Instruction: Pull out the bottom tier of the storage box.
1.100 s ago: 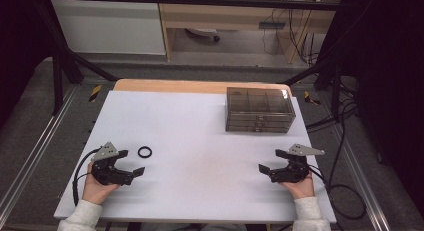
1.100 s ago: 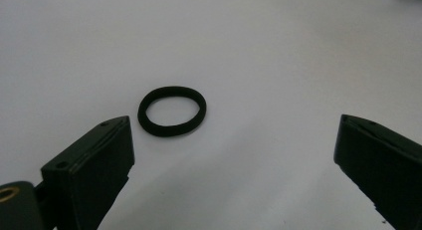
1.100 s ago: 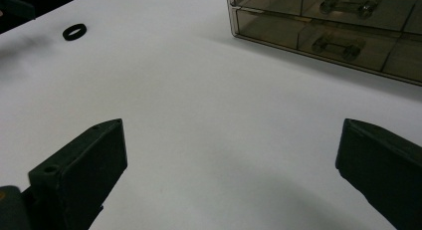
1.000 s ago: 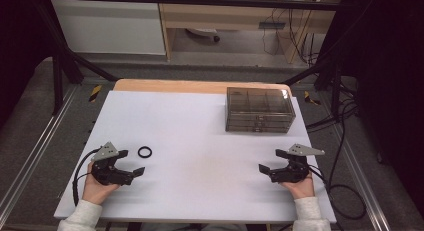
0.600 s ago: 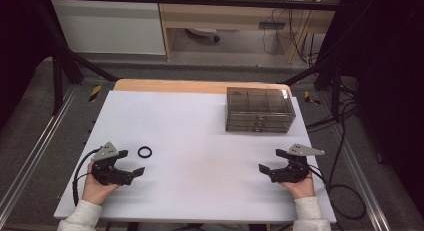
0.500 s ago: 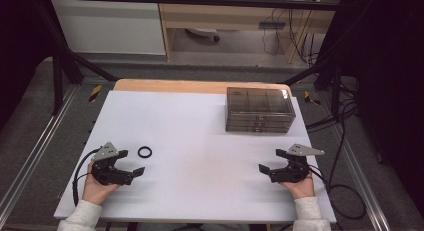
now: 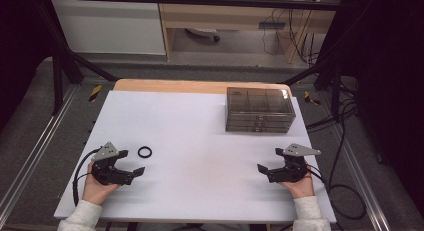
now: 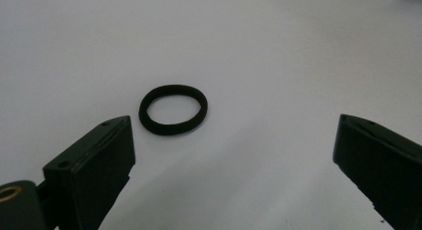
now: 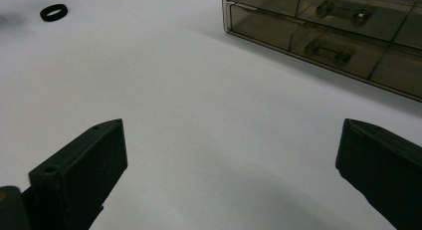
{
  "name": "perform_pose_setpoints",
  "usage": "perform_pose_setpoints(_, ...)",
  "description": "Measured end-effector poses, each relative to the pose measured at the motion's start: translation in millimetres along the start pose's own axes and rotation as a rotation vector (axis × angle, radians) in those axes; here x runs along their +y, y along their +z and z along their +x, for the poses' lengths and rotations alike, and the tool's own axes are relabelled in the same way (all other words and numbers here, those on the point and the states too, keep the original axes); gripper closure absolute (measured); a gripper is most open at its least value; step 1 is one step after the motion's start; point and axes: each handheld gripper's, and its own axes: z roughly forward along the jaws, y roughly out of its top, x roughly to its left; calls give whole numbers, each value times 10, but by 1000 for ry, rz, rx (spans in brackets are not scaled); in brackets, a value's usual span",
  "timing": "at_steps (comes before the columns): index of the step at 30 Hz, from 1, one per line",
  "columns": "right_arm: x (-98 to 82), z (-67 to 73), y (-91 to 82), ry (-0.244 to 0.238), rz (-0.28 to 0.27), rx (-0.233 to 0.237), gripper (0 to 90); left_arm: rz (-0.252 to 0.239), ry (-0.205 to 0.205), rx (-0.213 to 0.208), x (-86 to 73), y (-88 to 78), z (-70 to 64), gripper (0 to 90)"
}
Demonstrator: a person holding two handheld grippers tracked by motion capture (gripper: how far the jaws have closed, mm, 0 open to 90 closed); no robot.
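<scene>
Black left claw: we hold it low over the desk, jaws spread wide, gripping nothing.
Black ring: one soft-looking band, lying flat on the desk just ahead of our left claw; in the left gripper view the ring sits beyond the jaw tips, nearer one jaw than the other, touching neither.
Right claw: also spread wide and empty, resting near the desk's front right.
White desk: one broad white surface with a strip of bare wood at its far edge.
Smoky drawer box: one clear brown plastic organiser at the far right, well apart from the ring; in the right gripper view the drawer box shows closed drawers with small handles.
Progress: we judge the work barely begun; the ring is not yet picked up, and every drawer we can see looks shut.
Left to do: probably close on the ring, open a drawer, and put it inside.
Count: two claws, one ring, one drawer box.
</scene>
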Motion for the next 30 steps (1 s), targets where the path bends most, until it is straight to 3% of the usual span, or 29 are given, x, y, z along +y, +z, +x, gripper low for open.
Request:
perform_pose_setpoints(24, 109, 33, 47, -88, 31, -43, 7, 9, 3, 3, 1, 22, -8, 32)
perform_pose_setpoints(30, 172, 64, 75, -147, 51, -66, 11, 11, 4, 3, -1, 25, -8, 32)
